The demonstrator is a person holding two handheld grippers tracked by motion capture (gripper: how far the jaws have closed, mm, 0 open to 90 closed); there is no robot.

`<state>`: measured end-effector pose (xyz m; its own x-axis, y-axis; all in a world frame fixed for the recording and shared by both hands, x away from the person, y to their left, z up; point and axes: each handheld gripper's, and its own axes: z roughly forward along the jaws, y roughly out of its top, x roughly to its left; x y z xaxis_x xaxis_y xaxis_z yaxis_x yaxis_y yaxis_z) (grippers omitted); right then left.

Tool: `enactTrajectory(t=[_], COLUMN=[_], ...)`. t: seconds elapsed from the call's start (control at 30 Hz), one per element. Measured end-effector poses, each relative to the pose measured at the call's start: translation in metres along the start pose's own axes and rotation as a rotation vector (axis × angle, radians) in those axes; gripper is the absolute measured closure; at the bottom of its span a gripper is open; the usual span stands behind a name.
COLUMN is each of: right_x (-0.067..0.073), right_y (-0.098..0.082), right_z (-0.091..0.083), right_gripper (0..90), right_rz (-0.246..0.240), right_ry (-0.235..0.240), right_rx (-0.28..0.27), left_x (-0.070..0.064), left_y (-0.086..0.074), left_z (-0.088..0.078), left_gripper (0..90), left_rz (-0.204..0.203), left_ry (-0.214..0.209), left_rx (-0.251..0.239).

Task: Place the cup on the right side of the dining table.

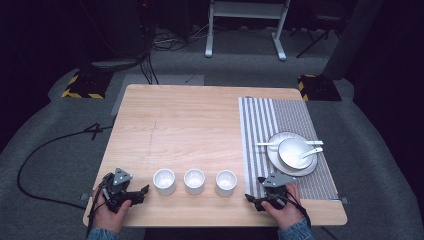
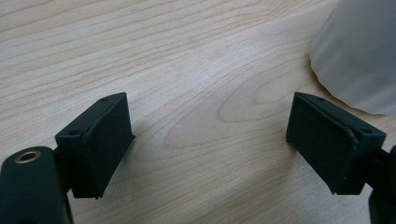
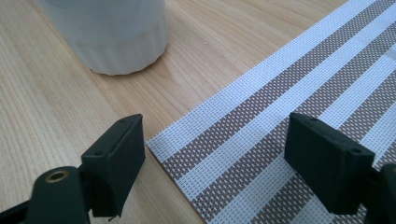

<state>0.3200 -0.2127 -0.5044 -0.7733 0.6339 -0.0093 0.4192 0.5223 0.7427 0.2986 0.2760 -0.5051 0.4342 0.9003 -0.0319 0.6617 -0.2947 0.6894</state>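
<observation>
**A:** Where do the 3 white cups sit for you?

**B:** In a row along the near edge of your wooden table [image 1: 190, 120]. The left cup [image 1: 164, 181] is just beside your left gripper [image 1: 141, 193], the middle cup [image 1: 194, 181] stands between the others, and the right cup [image 1: 226, 182] is near your right gripper [image 1: 255, 199]. All 3 stand upright and apart, and I see nothing in them.

**A:** And my tools?

**B:** Both are released, jaws spread wide and grasping nothing. Your left gripper [image 2: 210, 140] hovers low over bare pale woodgrain, with the left cup [image 2: 359, 56] ahead and to one side, smooth and matte white. Your right gripper [image 3: 215, 154] straddles the corner of the woven placemat [image 3: 289, 116], striped white and brown; the right cup [image 3: 112, 32] shows faint fluting near its base.

**A:** Anything else holding something?

**B:** Farther along the placemat [image 1: 290, 120], a round white plate [image 1: 275, 160] carries a white bowl [image 1: 292, 150], with a white spoon [image 1: 309, 153] resting in it.
</observation>
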Motion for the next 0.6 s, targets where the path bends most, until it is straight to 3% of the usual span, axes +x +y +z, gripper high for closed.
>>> enactTrajectory(t=[0.6], right_x=[0.0002], right_y=[0.0002], right_z=[-0.0001], right_gripper=[20.2], right_rz=[-0.001], right_ry=[-0.002], right_rx=[0.0], left_x=[-0.0008], left_y=[0.0036], left_z=[0.0031], left_gripper=[14.6], left_rz=[-0.015], left_ry=[0.015], left_rx=[0.002])
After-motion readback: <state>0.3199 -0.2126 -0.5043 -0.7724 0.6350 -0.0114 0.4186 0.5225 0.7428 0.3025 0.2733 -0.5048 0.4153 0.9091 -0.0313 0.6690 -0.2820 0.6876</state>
